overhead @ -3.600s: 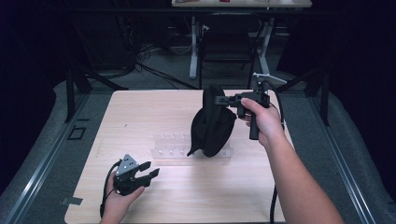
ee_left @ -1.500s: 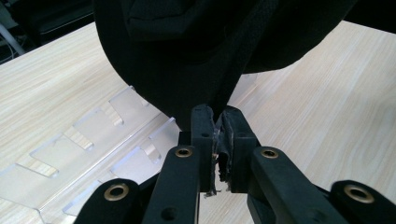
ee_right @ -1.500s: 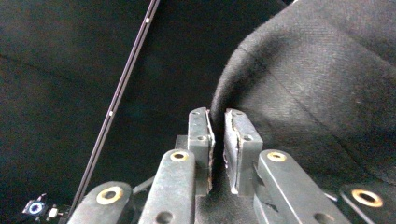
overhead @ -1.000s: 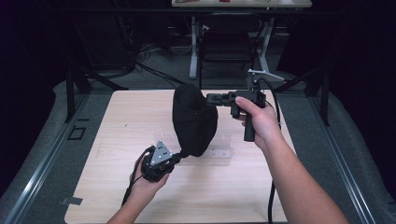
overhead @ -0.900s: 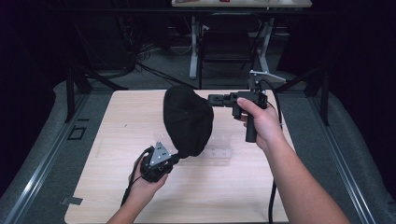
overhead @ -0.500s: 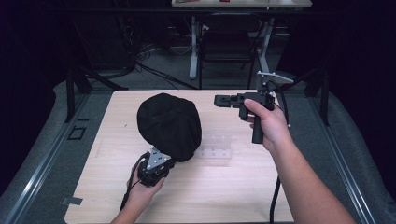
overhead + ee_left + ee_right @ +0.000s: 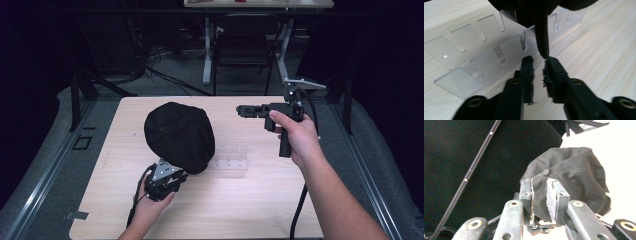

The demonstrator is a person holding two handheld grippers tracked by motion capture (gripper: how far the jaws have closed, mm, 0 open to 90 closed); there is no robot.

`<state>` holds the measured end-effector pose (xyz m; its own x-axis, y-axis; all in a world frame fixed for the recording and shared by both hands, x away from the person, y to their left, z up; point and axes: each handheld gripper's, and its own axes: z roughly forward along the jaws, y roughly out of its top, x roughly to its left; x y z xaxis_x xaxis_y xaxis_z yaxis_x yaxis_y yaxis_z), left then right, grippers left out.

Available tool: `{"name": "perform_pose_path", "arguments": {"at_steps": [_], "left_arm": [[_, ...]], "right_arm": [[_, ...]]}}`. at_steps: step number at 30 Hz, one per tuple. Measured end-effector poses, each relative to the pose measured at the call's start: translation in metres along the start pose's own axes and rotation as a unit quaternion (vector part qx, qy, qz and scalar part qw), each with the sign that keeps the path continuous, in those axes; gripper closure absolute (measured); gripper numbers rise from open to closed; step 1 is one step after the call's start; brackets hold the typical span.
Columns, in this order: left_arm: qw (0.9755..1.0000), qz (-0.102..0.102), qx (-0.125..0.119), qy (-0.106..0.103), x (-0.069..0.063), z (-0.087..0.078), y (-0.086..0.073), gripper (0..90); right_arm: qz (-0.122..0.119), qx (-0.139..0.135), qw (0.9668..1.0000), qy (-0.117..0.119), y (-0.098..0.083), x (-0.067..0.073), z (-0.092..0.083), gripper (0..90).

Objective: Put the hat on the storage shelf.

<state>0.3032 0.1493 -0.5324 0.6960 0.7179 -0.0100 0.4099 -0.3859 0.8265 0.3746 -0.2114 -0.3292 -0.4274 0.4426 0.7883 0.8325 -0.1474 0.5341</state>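
Now, from the high view: black cap [image 7: 180, 136] down on the bench [image 7: 250, 210], directly ahead of the left gripper [image 7: 172, 176] and touching its tips, no longer hanging up beside the right gripper [image 7: 242, 110] as a moment ago. Clear plastic rack [image 7: 231, 159] just right of the left gripper, one end tucked under the cap's edge. Right gripper held in the air, well apart from the cap, jaws pointing toward it.

Next, the left gripper view: left gripper [image 7: 539, 61] with jaws partly apart, having just been opening. Strip of cap [image 7: 541, 37] fabric hanging down into the gap at the tips, neither pad pressing on it, so let go rather than held. Rack [image 7: 474, 65] lying ahead and to the left of the jaws, slots up, on the bench [image 7: 599, 50].

Lastly, the right gripper view: right gripper [image 7: 539, 182] also partly apart, just been opening a little further, nothing between the pads. Cap [image 7: 576, 177] seen beyond the tips, crown button facing the camera.

Judged from all this: handover and set-down done, cap released by both sides. Probably left to do: backing the left gripper off without dragging the loose fabric along.
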Motion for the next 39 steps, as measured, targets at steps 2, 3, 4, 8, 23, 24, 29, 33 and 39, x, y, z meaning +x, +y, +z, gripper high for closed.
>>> {"name": "perform_pose_path", "arguments": {"at_steps": [2,3,4,8,23,24,29,33,39], "left_arm": [[1.0000,-0.004,-0.003,-0.002,0.002,-0.004,0.000,71.1],[1.0000,-0.005,-0.004,-0.001,0.003,-0.005,-0.001,69.9],[1.0000,-0.005,-0.003,0.000,0.004,-0.007,-0.001,68.6],[0.9998,-0.019,-0.007,-0.004,0.009,-0.014,-0.004,63.2],[0.9984,-0.051,-0.021,0.014,0.026,-0.047,-0.016,46.5],[0.9982,-0.054,-0.020,0.017,0.026,-0.048,-0.017,45.0],[0.9966,-0.073,-0.028,0.024,0.031,-0.054,-0.027,43.2],[0.9951,-0.091,-0.027,0.028,0.036,-0.052,-0.037,43.2],[0.9944,-0.098,-0.018,0.034,0.040,-0.049,-0.045,43.2]], "right_arm": [[-0.007,-0.002,0.9998,-0.016,-0.001,0.000,-0.004,74.4],[-0.012,0.000,0.9997,-0.020,-0.002,0.000,-0.006,74.4],[-0.015,-0.001,0.9995,-0.027,-0.003,0.001,-0.007,74.4],[-0.028,-0.004,0.9987,-0.042,-0.005,0.001,-0.015,74.2],[-0.078,-0.010,0.9901,-0.116,-0.019,-0.001,-0.035,72.0],[-0.082,-0.010,0.9892,-0.121,-0.021,-0.002,-0.036,71.4],[-0.105,-0.015,0.9832,-0.149,-0.031,-0.004,-0.042,69.2],[-0.124,-0.013,0.9766,-0.175,-0.041,-0.008,-0.045,67.8],[-0.142,-0.009,0.9696,-0.199,-0.058,-0.019,-0.044,64.8]]}}
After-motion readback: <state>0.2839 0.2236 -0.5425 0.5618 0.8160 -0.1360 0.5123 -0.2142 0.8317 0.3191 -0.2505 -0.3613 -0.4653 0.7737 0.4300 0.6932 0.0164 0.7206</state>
